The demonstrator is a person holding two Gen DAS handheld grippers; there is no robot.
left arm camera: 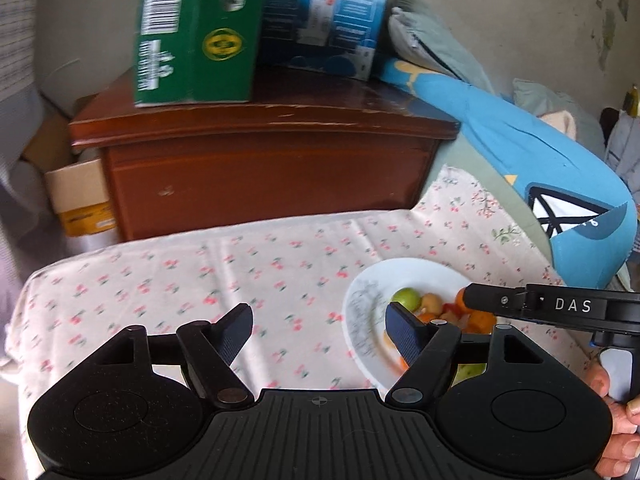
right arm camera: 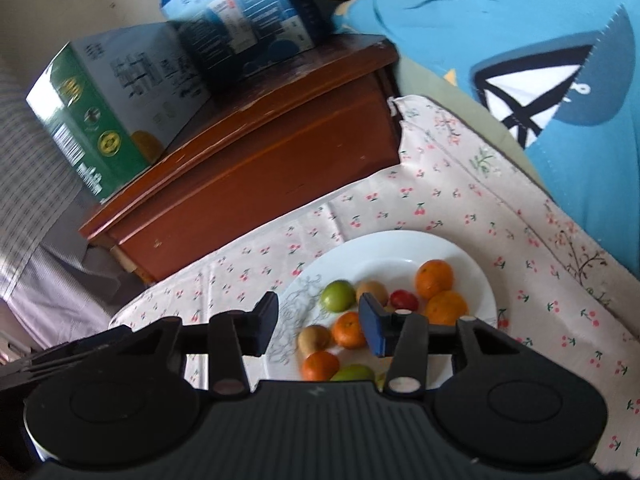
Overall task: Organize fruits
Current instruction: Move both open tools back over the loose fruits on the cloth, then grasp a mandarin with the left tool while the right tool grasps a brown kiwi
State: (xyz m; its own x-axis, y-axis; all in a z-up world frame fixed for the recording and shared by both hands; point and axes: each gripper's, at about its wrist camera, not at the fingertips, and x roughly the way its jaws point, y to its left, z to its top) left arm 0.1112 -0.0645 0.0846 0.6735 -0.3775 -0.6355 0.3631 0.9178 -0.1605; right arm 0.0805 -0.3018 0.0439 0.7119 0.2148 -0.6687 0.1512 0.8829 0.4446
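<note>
A white plate (right arm camera: 400, 248) on the cherry-print cloth holds several fruits: oranges (right arm camera: 434, 279), a green fruit (right arm camera: 338, 295), brown kiwis (right arm camera: 314, 338) and a small red fruit (right arm camera: 404, 300). My right gripper (right arm camera: 320, 322) is open and empty, hovering just above the plate's near side. The plate also shows in the left wrist view (left arm camera: 404, 272), with the green fruit (left arm camera: 406, 299). My left gripper (left arm camera: 320, 332) is open and empty above the cloth, left of the plate. The right gripper's finger (left arm camera: 492, 302) reaches over the fruit from the right.
A brown wooden cabinet (left arm camera: 264, 168) stands behind the cloth-covered surface (left arm camera: 200, 272), carrying a green box (left arm camera: 196, 32) and a blue box (left arm camera: 324, 16). A blue plush shark (left arm camera: 532, 160) lies at the right. Cardboard boxes (left arm camera: 76, 196) sit at the left.
</note>
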